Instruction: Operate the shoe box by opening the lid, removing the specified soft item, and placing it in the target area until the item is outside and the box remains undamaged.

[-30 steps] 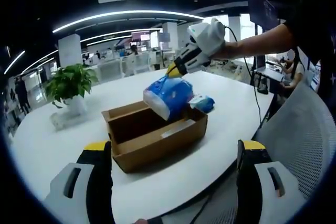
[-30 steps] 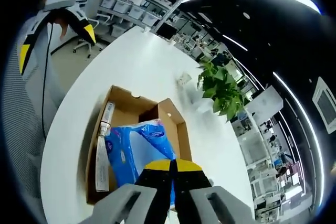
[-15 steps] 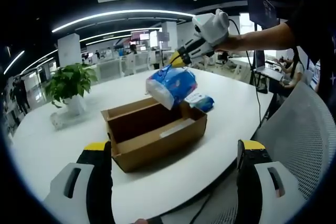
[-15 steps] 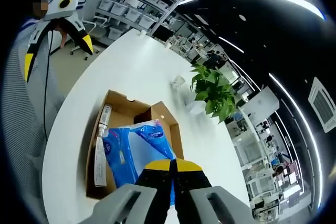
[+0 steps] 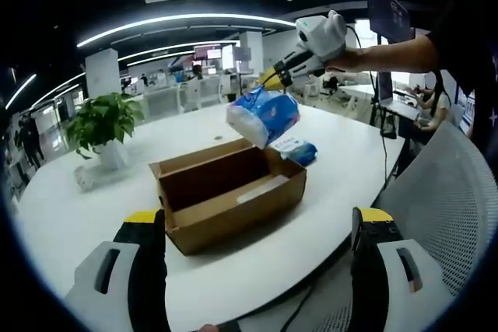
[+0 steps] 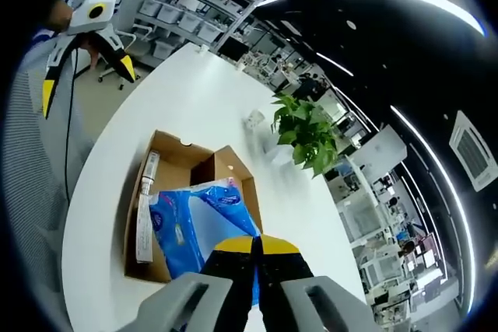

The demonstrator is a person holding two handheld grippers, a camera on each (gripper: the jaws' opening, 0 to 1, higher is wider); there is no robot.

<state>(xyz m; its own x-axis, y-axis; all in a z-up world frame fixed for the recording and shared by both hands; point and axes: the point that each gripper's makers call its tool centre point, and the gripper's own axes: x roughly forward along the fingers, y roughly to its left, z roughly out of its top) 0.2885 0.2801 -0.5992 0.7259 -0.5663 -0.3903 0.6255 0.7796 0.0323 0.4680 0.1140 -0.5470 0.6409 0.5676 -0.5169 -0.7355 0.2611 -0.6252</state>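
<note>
While pinching the tissue pack (image 5: 263,116), right gripper (image 5: 274,77) hovers above shoe box (image 5: 226,200).

shoe box (image 5: 226,200): brown, open | blue soft pack (image 5: 263,116): lifted above, seemingly tissues

Blue pack (image 5: 263,116) higher above box (image 5: 226,201)

White right gripper (image 5: 272,79) with yellow-tipped black jaws, black cable trailing.
</note>
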